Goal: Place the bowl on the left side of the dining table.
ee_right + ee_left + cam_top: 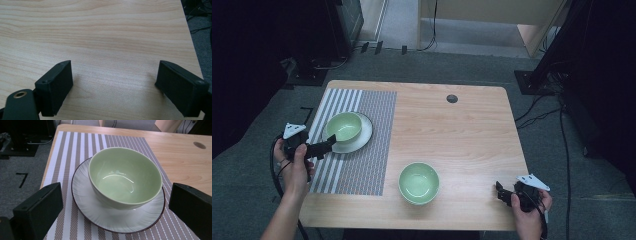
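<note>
Green bowls sitting on a wooden table, both grippers standing wide open.
Right gripper (502, 191) is hovering empty over bare table (462, 125) at the near right edge; one green bowl (419, 182) is sitting near the front; left gripper (328, 145), jaws spread, is pointing at the farther bowl (125, 177) resting on a white plate (82, 202) on the striped mat (362, 165).

You work at a light wooden table (462, 135) with rounded corners and a dark round grommet (452, 98) near its far edge. Grey carpet (422, 67) surrounds it. Beyond stands pale wooden furniture (492, 15), black cables (539, 112) trail across the floor to your right, and both sides of the room lie in deep shadow.
</note>
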